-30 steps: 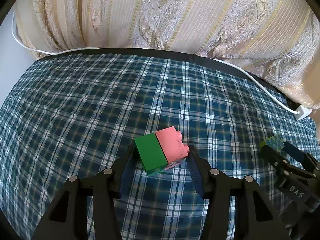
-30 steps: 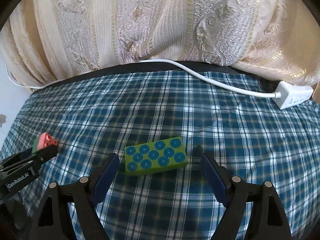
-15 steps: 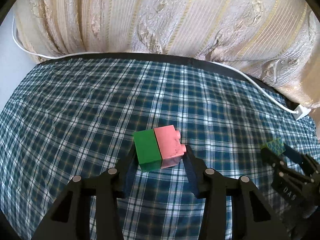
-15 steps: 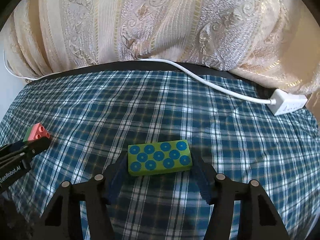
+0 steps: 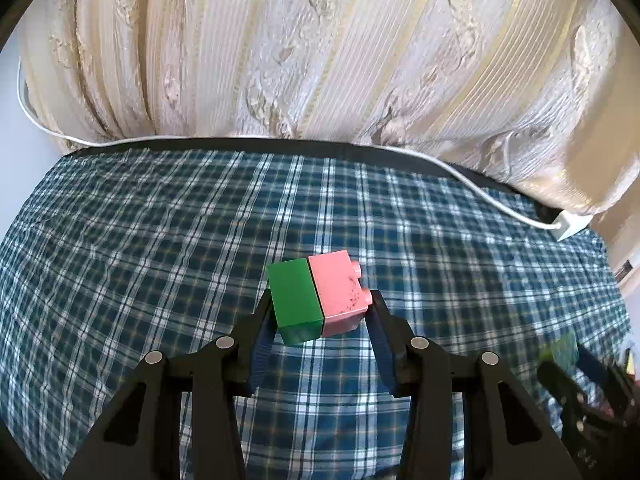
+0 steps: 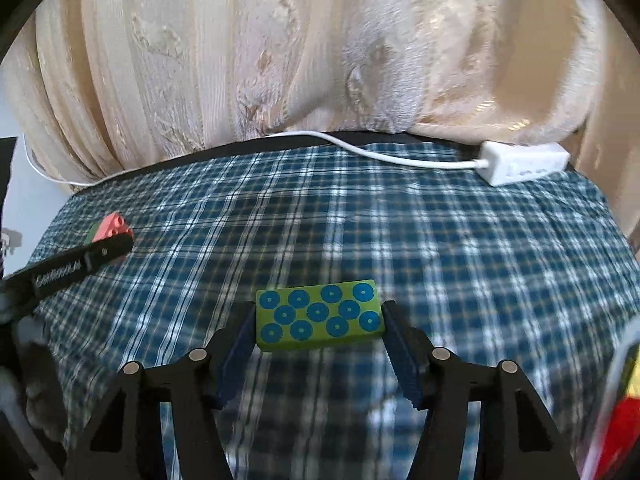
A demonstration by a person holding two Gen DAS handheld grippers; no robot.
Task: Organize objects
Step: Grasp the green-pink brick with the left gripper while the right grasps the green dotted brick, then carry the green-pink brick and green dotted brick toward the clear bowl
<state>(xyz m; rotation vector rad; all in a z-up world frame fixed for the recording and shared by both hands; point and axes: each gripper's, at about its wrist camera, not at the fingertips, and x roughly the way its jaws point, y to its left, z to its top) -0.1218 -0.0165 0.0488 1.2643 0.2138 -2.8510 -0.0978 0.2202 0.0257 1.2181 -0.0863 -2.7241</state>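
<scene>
On the plaid-covered counter [image 5: 160, 220], before the curtain [image 5: 320, 60], both grippers' jaws have just been closed: the left gripper [image 5: 320, 316] clamps the green-and-pink brick pair [image 5: 318, 298], the right gripper [image 6: 320, 332] the dotted green block [image 6: 320, 316]; both are lifted, ready for sorting.

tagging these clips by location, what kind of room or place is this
Most likely a home room, on a table or bed by a window. A blue plaid cloth covers the surface, a cream brocade curtain hangs behind it, and a white power strip lies at the far edge.
</scene>
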